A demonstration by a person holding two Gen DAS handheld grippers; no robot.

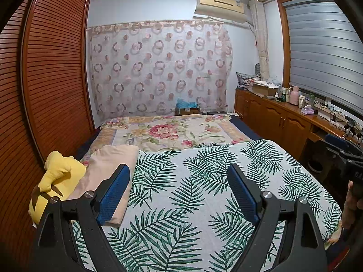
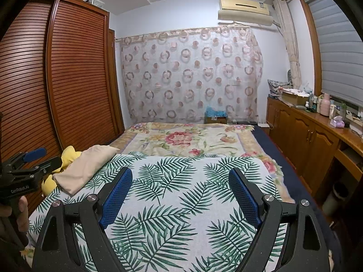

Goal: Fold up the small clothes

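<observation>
Left gripper: the left gripper [image 1: 179, 176] is hovering above the bed with its jaws spread wide and nothing between them; the right-wrist view is also catching it at the left edge [image 2: 43, 156], held clear of the bedding.
Right gripper: the right gripper [image 2: 180, 179] is likewise hanging over the bed, jaws apart and empty.
Work surface: a leaf-print cloth [image 1: 204, 181] is lying flat across the near end of the bed, with a flowered blanket [image 1: 163, 131] stretching beyond it toward the curtain.
Garment: a pale pink garment [image 1: 106, 170] is sitting at the left edge of the leaf-print cloth – already lying in a compact, squared-off bundle, and partly hidden behind the left gripper's near finger in the left-wrist view.
Neighbour: a yellow plush toy [image 1: 59, 176] is resting just beside the garment, touching it on the wardrobe side.
Handling: the garment is looking soft, light and limp – it is likely to sag and slip open if lifted by one point, though nothing about it is fragile.
Where to grip: pinching two corners of one short edge, one gripper per corner, seems the safest hold; taking only the top layer risks undoing the bundle.
Progress: neither gripper is touching cloth, so which step is in hand I cannot tell.
</observation>
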